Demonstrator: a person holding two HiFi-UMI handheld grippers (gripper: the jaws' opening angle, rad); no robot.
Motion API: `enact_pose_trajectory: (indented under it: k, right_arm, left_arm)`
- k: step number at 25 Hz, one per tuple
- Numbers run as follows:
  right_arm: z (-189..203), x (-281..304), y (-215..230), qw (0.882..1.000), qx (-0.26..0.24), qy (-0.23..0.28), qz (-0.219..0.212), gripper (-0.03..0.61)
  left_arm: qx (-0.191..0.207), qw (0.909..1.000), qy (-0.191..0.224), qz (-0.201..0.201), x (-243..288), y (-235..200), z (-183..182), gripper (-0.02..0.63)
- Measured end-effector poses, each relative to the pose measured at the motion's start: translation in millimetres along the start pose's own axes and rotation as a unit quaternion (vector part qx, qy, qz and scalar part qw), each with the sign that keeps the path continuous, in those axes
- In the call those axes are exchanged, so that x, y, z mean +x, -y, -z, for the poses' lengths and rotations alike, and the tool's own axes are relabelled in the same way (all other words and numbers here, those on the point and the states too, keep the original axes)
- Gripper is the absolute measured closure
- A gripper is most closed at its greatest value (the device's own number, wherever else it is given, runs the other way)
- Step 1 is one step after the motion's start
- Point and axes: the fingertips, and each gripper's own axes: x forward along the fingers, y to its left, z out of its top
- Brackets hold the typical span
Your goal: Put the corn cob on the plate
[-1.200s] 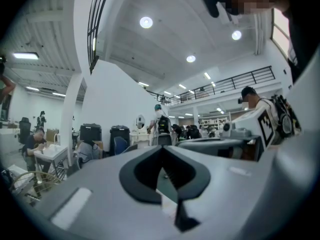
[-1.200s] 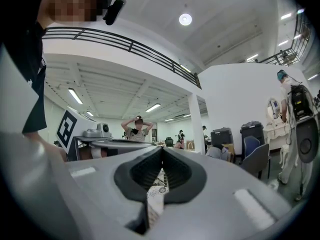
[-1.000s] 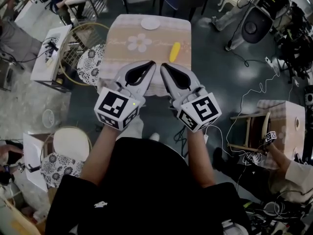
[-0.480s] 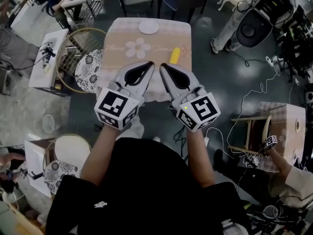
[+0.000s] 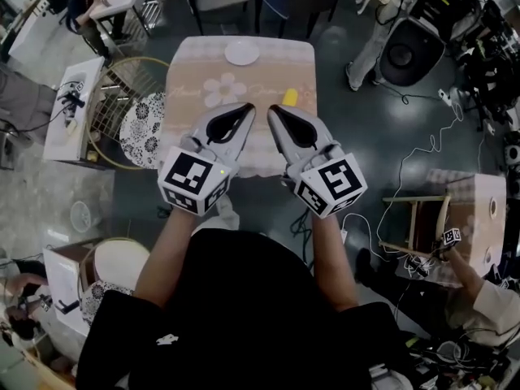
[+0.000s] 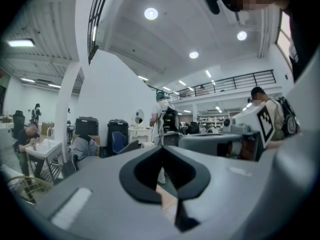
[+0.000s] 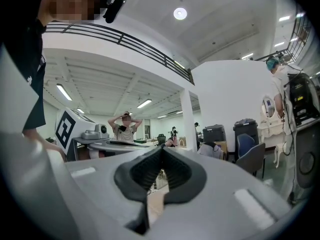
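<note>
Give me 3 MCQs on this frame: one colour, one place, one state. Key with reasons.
1. The plate on the table is: A white; B blue; C black.
2. Where is the corn cob? A on the plate; B on the table, apart from the plate; C in a gripper.
3. The right gripper's fingers are: A shut, empty; B shut on the cob; C wide open.
Key: A, the plate at the far edge is white; B, the cob lies on the table, clear of the plate; A, the fingers meet with nothing between.
</note>
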Motion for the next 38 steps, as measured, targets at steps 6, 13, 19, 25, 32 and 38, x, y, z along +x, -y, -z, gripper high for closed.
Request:
enact_pose_trajectory:
  k: [6,13,19,25,32,38]
  right_arm:
    - [-1.6,22.4,11.9,1.000,-0.004,-0.006,0.014,0.577]
    - [2.7,43.5,17.9,0.999,-0.006,-0.014,0.031,0.577]
    - [10.2,66.2,19.0,0.999,-0.002,-0.016,0.046,0.577]
    - [15.8,74.5,25.3,0.997,0.003,-0.016,0.070,0.577]
    - [21.0,76.4,37.7,0.995,0.002,-0.022,0.096,0.577]
    - [29.7,61.9,64.3,0.992,0.014,-0.034,0.122,0.577]
  left_arm:
    - [-0.001,1.0000,0.000,0.007,9.1,-28.4,-0.8,0.609]
    - [-0.008,0.9998,-0.003,0.019,11.8,-52.6,4.5,0.609]
    - [-0.009,0.9996,-0.005,0.028,11.8,-78.3,11.8,0.609]
    - [-0.021,0.9985,-0.006,0.050,14.9,-88.3,20.5,0.609]
    - [-0.028,0.9978,-0.001,0.061,25.5,-100.6,23.8,0.609]
    - [-0.032,0.9967,-0.014,0.073,49.6,-97.5,30.0,0.609]
